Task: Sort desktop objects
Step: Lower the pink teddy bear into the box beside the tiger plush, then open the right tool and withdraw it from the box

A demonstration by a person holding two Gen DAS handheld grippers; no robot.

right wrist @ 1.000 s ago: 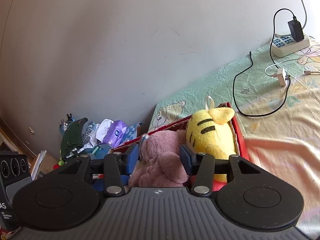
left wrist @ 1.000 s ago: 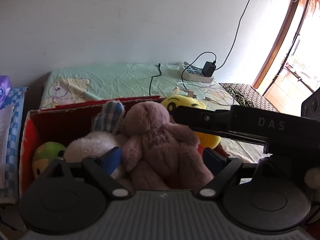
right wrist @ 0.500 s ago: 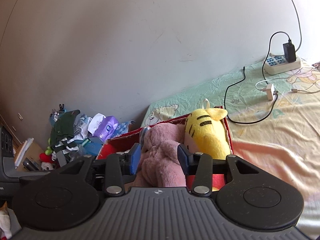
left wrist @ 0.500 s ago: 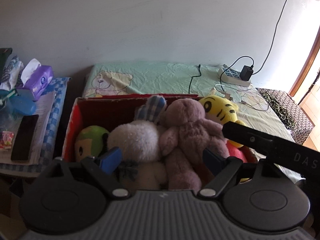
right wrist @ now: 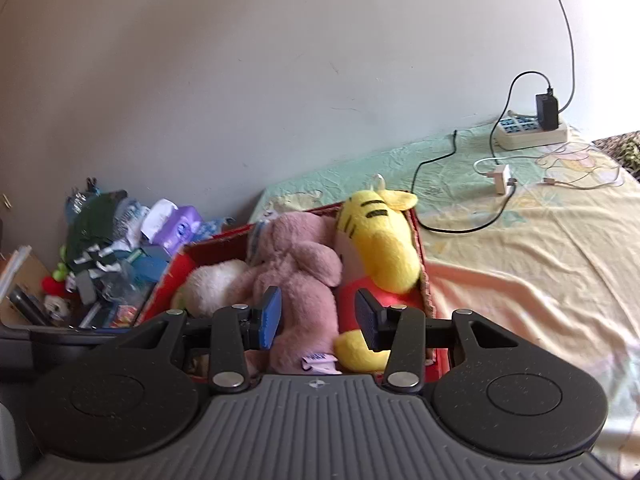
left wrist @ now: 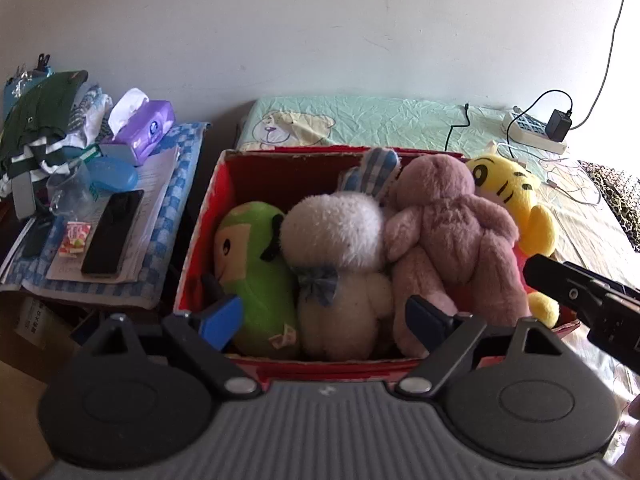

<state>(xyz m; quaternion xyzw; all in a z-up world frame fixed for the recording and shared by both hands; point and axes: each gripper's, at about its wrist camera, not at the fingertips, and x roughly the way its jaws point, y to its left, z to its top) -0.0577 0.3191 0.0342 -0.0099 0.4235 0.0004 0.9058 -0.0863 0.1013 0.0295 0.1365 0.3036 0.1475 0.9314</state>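
We note a red box (left wrist: pixel 208 216) sitting on a bed with a pale green and yellow sheet (right wrist: pixel 532 248), close to a white wall. Four soft toys fill the box side by side. From the left wrist view, left to right: a green toy (left wrist: pixel 256 276) with a tan face and a black eye, lying on its side; a white toy (left wrist: pixel 336 248), fluffy, with a blue checked bow at the neck and a blue checked ear sticking up behind; a pink toy (left wrist: pixel 452 232), plush and dusty in colour, face down with its back to us; a yellow toy (left wrist: pixel 516 204) with black stripes and a drawn face, leaning at the right end of the box. The toys press against each other.

The left gripper (left wrist: pixel 324 318) hangs over the near rim of the box, jaws spread wide, nothing between them. The right gripper (right wrist: pixel 316 322) hovers over the legs of the pink and yellow toys, jaws moderately apart, gripping nothing; part of it shows as a black bar at the right edge of the left view.

Left of the box, a side table with a blue checked cloth (left wrist: pixel 176 184) carries a purple tissue pack (left wrist: pixel 140 130), a phone (left wrist: pixel 114 232) and clothes. A power strip (right wrist: pixel 532 130) with a charger lies on the bed by the wall.
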